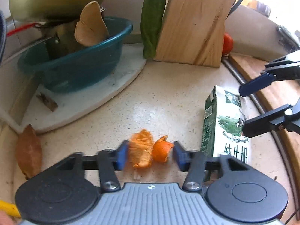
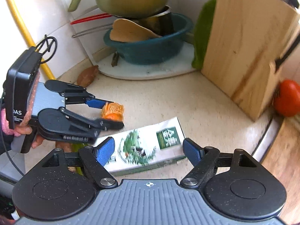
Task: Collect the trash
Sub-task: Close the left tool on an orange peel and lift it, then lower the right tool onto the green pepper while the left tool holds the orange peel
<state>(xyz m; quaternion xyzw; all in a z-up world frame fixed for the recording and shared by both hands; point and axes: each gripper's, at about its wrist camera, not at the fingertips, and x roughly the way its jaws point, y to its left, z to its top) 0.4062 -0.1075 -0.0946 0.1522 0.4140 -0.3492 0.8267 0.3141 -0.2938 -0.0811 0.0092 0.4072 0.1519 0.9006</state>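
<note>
Pieces of orange peel (image 1: 148,152) lie on the speckled counter (image 1: 165,97). My left gripper (image 1: 150,155) is around them, and its blue pads (image 1: 121,156) touch the peel on both sides. The right wrist view shows the same peel (image 2: 113,110) pinched between the left gripper's (image 2: 110,113) fingers. A green and white milk carton (image 1: 225,123) lies flat just right of the peel. My right gripper (image 2: 148,148) hovers over the carton (image 2: 165,131), open wide and holding nothing. In the left wrist view the right gripper (image 1: 243,111) comes in from the right edge.
A teal basin (image 1: 75,69) full of kitchenware sits on a white board (image 1: 93,103) at the back left. Behind stand a wooden block (image 1: 193,24), a green pepper (image 1: 151,18) and a tomato (image 1: 227,43). A brown dry skin (image 1: 29,150) lies at the left.
</note>
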